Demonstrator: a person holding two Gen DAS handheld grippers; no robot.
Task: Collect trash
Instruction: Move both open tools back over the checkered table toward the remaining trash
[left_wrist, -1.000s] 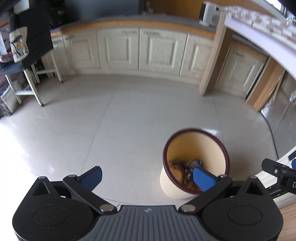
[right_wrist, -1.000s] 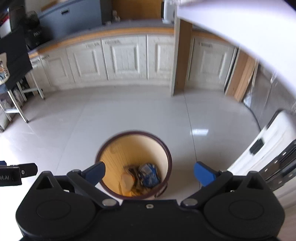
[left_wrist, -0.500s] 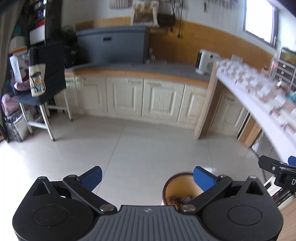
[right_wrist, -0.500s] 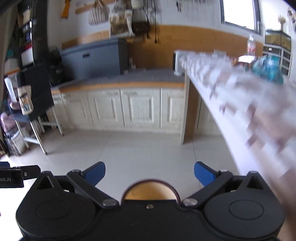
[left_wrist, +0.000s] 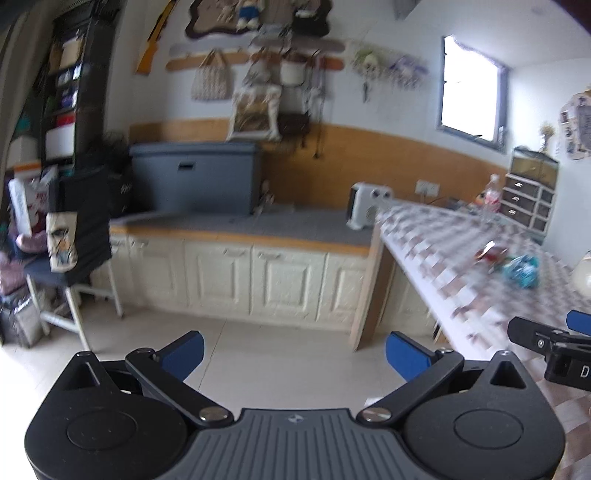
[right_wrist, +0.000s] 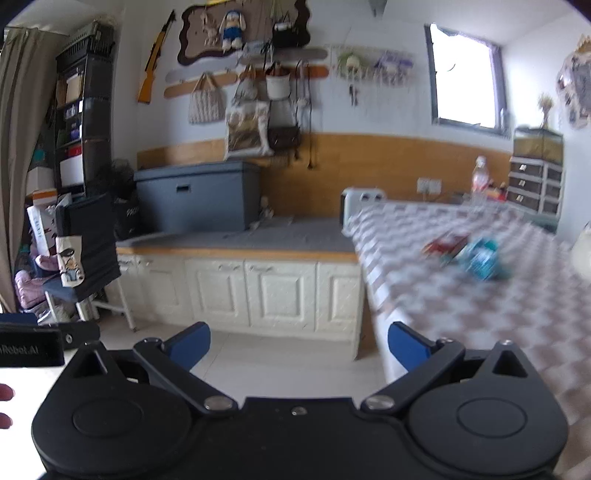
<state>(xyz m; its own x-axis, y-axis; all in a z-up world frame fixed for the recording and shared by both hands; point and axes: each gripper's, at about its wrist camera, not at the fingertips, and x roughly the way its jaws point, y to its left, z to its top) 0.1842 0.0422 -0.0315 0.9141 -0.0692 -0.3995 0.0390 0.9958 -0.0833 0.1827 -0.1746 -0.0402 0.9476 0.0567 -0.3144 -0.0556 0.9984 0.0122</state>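
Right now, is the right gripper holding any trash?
No: the right gripper is open and empty, and the teal wrapper lies on the checkered table.

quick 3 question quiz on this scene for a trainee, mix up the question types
1. True or false: the left tongs are shut on a wrapper.
2. Which lies on the checkered table? A) teal packet B) banana C) mug
3. Fill in: the white heater stands on the grey ____.

Key:
1. False; both the left and the right tongs are open and empty.
2. A, the teal packet, beside a red wrapper.
3. Countertop.
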